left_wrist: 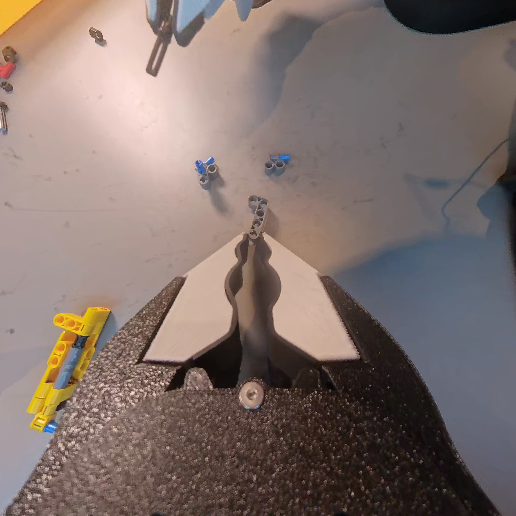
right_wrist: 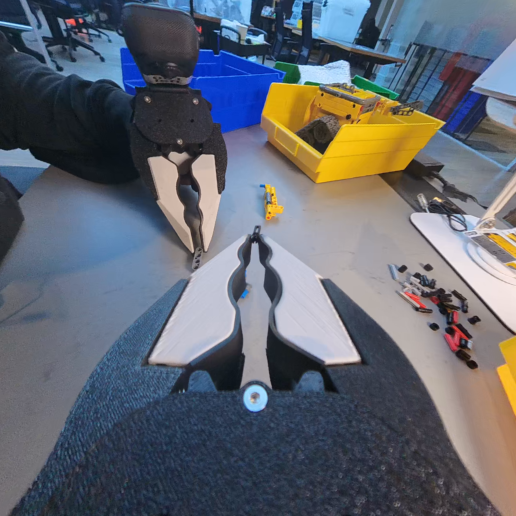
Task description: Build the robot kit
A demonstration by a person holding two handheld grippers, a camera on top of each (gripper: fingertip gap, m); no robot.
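My left gripper (left_wrist: 252, 237) is shut on one end of a grey L-shaped beam with holes (left_wrist: 258, 216), which sticks out over the grey table (left_wrist: 111, 167). Two small grey connectors with blue pins (left_wrist: 207, 171) (left_wrist: 276, 164) lie just beyond it. My right gripper (right_wrist: 255, 238) is shut on a thin black piece (right_wrist: 256, 231) that pokes out past its tips. In the right wrist view the left gripper (right_wrist: 198, 248) faces mine with the grey beam (right_wrist: 197, 258) hanging from it. In the left wrist view the right gripper (left_wrist: 167, 32) shows at the top with the black piece (left_wrist: 156, 58).
A small yellow assembly (right_wrist: 270, 202) (left_wrist: 67, 363) lies on the table. A yellow bin (right_wrist: 363, 156) holds a yellow tracked vehicle (right_wrist: 343, 109); a blue bin (right_wrist: 237, 92) stands behind. Several black and red pins (right_wrist: 441, 307) lie at right beside a white base (right_wrist: 446, 245). A black sleeve (right_wrist: 55, 117) reaches in from the left.
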